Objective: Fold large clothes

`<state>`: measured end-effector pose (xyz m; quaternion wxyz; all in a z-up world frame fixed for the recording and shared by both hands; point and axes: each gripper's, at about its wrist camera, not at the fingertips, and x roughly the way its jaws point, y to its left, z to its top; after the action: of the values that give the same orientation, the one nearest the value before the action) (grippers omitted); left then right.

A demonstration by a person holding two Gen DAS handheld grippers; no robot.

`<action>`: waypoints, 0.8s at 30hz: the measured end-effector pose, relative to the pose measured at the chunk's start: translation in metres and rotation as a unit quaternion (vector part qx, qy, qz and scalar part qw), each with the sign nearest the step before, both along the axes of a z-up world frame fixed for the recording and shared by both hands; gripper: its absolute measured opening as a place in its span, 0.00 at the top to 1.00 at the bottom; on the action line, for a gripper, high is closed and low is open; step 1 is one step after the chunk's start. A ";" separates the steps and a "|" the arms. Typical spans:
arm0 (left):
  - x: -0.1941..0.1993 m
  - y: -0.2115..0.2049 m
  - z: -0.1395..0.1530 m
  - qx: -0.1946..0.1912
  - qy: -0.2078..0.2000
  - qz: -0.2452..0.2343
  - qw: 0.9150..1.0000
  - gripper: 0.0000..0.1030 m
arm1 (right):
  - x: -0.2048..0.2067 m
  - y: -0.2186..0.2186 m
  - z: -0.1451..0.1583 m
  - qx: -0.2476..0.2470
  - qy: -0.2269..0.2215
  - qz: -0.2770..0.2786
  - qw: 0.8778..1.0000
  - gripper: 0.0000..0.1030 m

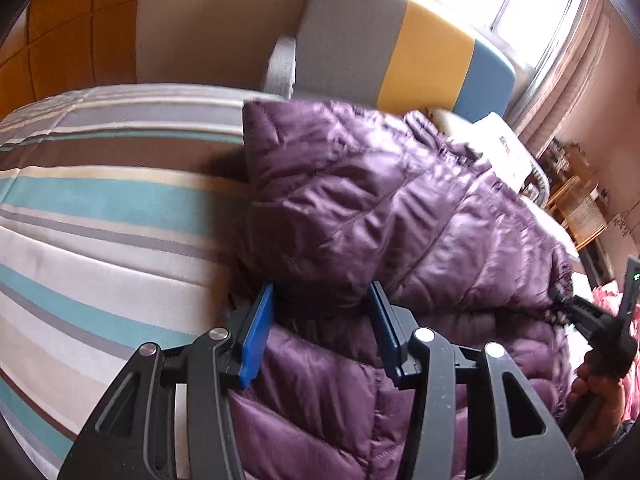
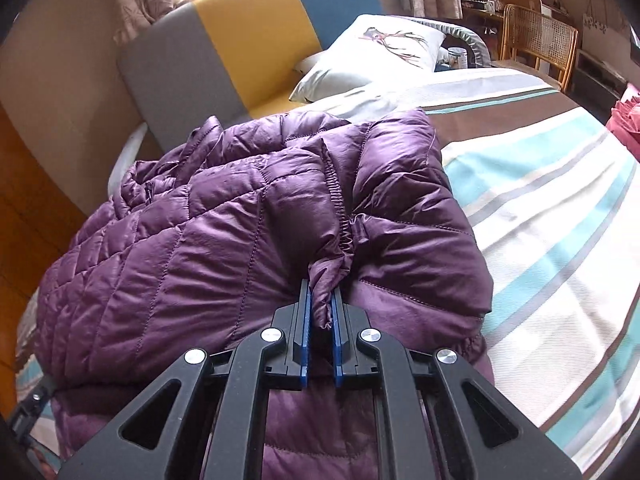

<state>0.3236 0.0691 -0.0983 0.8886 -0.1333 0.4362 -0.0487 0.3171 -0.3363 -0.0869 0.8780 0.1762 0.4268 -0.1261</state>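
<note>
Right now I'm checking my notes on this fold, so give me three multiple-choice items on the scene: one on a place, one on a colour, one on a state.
1. Where does the puffer jacket lie?
A. on the striped bed cover
B. on the rattan chair
C. on the floor

2. What colour is the jacket?
A. teal
B. purple
C. yellow

3. How does the right gripper stand?
A. wide open above the jacket
B. shut on a pillow
C. shut on a pinch of jacket fabric

Answers:
1 A, the jacket rests on the cover with stripes showing beside it.
2 B, its quilted shell is purple in both views.
3 C, a fold of purple fabric is squeezed between the blue pads.
</note>
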 end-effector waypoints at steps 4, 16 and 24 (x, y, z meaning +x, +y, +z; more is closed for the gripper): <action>0.000 0.005 0.020 -0.002 -0.027 0.013 1.000 0.45 | -0.005 0.007 0.017 -0.017 -0.007 0.006 1.000 0.88; 0.045 -0.024 0.030 0.033 -0.039 -0.013 0.999 0.45 | 0.024 0.050 0.040 -0.063 -0.051 0.077 0.994 0.34; 0.069 -0.041 0.004 0.065 -0.014 -0.034 0.997 0.45 | 0.047 0.058 0.004 -0.092 -0.001 0.116 0.989 0.33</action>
<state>0.3922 0.0283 -0.0939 0.8990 -0.0596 0.4307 -0.0522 0.3637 -0.2779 -0.0825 0.8998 0.0442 0.4297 -0.0614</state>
